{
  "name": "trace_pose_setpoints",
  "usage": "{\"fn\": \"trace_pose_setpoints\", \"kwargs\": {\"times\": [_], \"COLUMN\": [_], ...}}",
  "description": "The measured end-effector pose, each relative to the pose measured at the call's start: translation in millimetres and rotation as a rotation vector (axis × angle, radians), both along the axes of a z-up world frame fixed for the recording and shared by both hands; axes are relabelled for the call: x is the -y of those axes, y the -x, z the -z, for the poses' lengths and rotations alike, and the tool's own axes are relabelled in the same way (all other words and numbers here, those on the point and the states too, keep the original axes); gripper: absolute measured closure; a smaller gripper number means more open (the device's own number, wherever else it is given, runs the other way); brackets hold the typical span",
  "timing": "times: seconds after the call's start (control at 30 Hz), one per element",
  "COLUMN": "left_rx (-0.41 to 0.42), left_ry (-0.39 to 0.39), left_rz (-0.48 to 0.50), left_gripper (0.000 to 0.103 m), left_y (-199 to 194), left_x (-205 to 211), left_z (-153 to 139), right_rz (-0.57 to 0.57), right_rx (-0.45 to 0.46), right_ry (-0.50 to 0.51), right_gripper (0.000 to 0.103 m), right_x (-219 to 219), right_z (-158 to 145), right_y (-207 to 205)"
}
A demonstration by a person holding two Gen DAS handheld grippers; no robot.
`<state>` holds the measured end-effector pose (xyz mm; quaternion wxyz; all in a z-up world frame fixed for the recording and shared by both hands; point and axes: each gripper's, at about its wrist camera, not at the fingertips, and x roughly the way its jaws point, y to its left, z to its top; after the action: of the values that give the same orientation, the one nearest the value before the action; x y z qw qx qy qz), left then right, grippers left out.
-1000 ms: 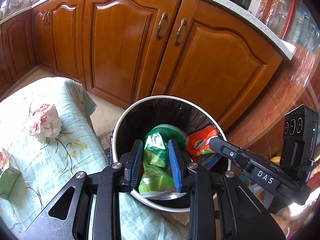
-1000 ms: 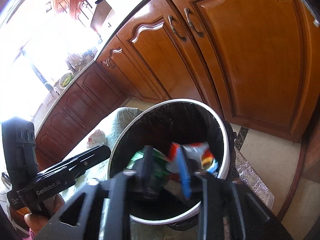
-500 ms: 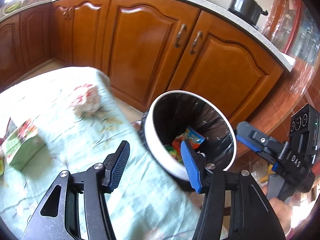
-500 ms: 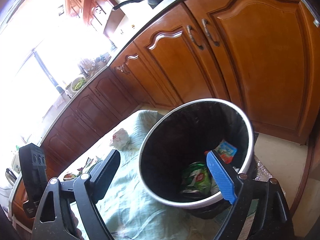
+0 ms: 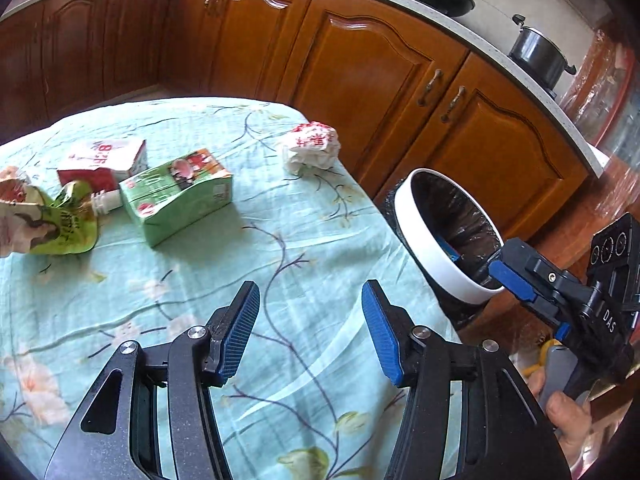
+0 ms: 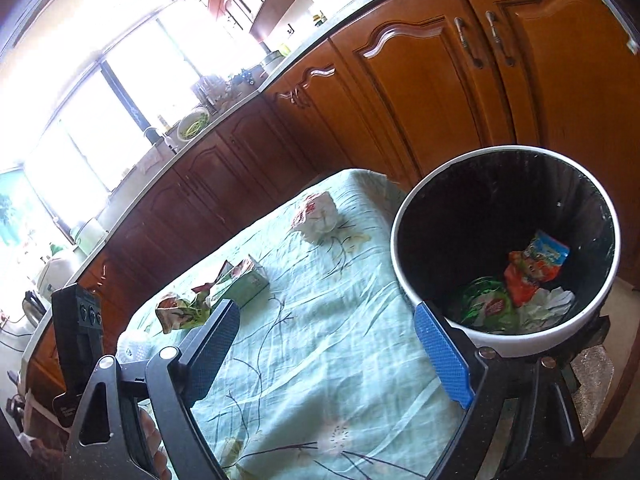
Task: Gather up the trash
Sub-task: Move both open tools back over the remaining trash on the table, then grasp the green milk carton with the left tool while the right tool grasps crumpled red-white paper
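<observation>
Blue ribbed pads of the left gripper (image 5: 310,332) and right gripper (image 6: 324,354) stand apart, empty, above the creased floral cloth (image 5: 280,216). Farther left lie a green carton (image 5: 178,196), a crumpled wrapper (image 5: 314,146); right, the round white-rimmed bin (image 6: 424,280).

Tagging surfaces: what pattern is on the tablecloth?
Pale green tablecloth with a branch-and-flower print; clearest in the left wrist view.
</observation>
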<state>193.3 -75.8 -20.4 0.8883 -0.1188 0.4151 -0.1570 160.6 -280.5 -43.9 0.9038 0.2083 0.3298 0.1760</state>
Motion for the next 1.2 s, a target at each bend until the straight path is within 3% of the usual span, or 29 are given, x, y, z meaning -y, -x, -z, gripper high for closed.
{"fn": "trace_pose_setpoints", "kwargs": {"times": [0.3,0.47,0.67,1.0,1.2], "left_rx": [-0.013,-0.008,0.028,0.078,0.053], "left_ry": [0.019,-0.013,-0.114,-0.328,-0.444], "left_rz": [-0.099,-0.106,-0.037,0.156,0.225], "left_gripper": [0.049,0.049,0.049,0.033,0.028], "left_y": [16,9,-15,-72,-107], "left_x": [-49,-65,-67,-46,-34], "left_z": [9,7,-3,-7,4], "right_rz": [-0.049,-0.067,-0.074,-0.041,-0.015], "right_rx": [-0.011,-0.016,-0.021,-0.078,-0.124], "right_ry": [0.029,0.053,0.067,0.076,0.12], "right_gripper": [0.012,0.012,0.012,0.013,0.016], "right_x": [-34,-44,-53,-58,-65], "right_z": [4,1,-3,3,21], "right_y": [-10,-26,-57,-137,-177]}}
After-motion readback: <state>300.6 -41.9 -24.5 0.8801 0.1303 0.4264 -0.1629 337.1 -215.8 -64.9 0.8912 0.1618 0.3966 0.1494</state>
